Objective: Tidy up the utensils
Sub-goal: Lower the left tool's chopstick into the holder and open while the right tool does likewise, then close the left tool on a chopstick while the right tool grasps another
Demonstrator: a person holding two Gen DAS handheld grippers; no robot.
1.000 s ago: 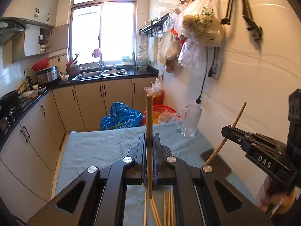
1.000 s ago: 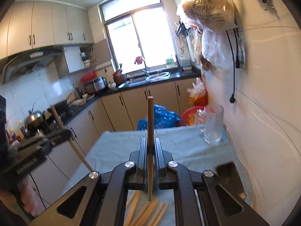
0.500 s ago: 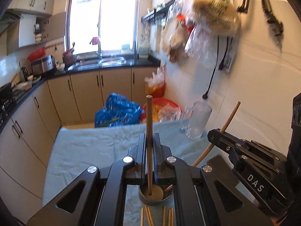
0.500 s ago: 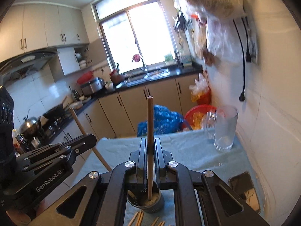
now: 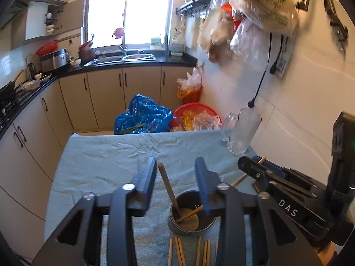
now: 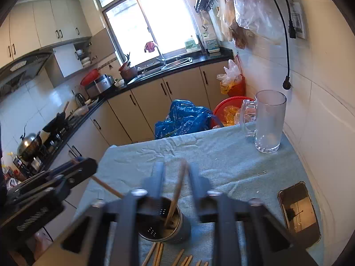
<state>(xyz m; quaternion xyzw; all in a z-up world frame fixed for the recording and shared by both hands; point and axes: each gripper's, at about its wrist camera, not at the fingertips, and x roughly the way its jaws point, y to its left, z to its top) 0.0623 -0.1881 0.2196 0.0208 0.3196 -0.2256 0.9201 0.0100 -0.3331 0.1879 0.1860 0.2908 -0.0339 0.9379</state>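
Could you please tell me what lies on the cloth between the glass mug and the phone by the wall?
In the right wrist view, only a small paperclip lies on the blue cloth between the glass mug and the phone.

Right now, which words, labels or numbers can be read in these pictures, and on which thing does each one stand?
"DAS": white letters on the side of the right tongs, seen from the left wrist.
Lettering on the side of the left tongs, seen from the right wrist: too blurred to read.
Print on the hanging bag: too blurred.
Labels on the bottles by the window: too small.
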